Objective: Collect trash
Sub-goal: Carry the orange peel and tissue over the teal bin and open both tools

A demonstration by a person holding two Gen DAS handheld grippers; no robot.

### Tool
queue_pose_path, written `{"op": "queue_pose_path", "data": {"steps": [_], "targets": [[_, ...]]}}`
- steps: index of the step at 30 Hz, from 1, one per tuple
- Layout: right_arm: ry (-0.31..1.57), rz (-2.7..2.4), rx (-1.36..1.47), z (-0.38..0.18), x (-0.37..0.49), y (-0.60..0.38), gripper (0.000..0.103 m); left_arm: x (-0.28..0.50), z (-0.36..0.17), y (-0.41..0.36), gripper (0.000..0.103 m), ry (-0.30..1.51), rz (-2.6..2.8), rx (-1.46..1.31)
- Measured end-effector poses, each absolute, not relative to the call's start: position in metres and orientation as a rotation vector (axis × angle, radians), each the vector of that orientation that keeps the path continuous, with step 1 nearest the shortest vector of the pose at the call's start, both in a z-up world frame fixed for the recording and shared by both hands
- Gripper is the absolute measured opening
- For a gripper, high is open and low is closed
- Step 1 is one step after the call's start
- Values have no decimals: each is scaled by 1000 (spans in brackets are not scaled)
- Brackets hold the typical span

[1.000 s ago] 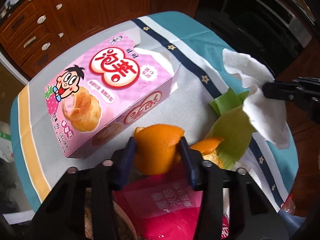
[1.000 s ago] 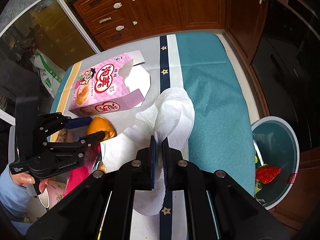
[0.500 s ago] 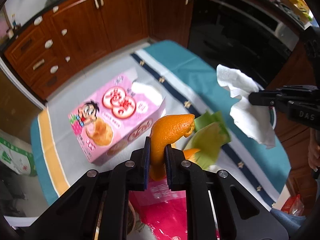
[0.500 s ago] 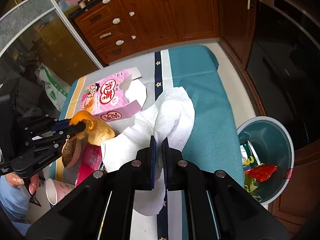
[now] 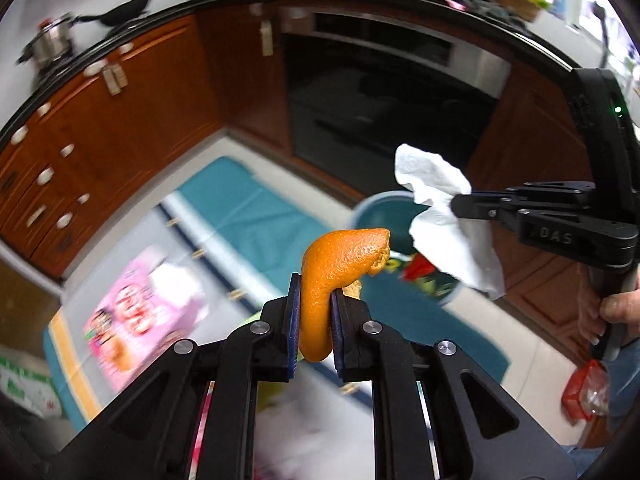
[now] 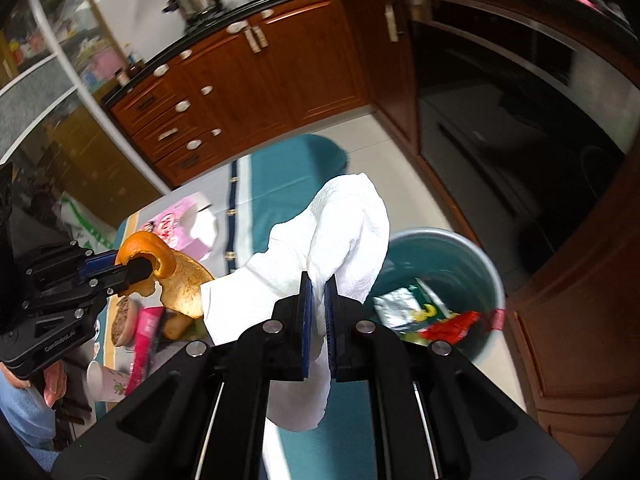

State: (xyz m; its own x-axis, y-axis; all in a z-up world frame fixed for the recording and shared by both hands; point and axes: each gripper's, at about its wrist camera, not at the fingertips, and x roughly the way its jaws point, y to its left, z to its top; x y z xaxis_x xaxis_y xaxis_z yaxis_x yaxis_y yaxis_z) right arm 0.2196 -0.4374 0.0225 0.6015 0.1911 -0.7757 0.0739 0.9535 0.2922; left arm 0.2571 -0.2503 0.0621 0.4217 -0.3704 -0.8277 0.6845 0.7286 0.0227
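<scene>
- Left wrist view: the left gripper (image 5: 313,318) is clamped tight on a curl of orange peel (image 5: 334,276), up in the air above the counter (image 5: 248,216). Peel looks light, leathery and a bit slick, so I'd pinch the thick middle like it is now. The right gripper (image 5: 456,204) carries a paper towel (image 5: 444,220) over the teal trash bin (image 5: 372,210).
- Right wrist view: jaws nearly shut on the paper towel (image 6: 340,232), soft and floppy, any fold works. The bin (image 6: 452,256) on the tiled floor already holds wrappers. The counter (image 6: 280,184) has a teal striped cloth, a pink snack box (image 6: 180,224) and 1 paper cup (image 6: 106,382). Wooden cabinets behind.
</scene>
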Motion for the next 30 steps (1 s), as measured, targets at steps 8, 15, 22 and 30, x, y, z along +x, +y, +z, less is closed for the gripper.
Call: {"op": "queue_pose_path", "data": {"steps": [8, 15, 22, 30], "targets": [[1002, -45, 397, -25, 204, -516, 6, 250, 19, -357, 14, 988, -809, 436], [1069, -77, 471, -69, 212, -550, 7, 259, -33, -406, 14, 1074, -828, 476], [1119, -67, 491, -96, 232, -558, 9, 273, -74, -420, 14, 1140, -807, 496], [1140, -32, 530, -110, 242, -557, 59, 283, -82, -417, 26, 1147, -780, 507]]}}
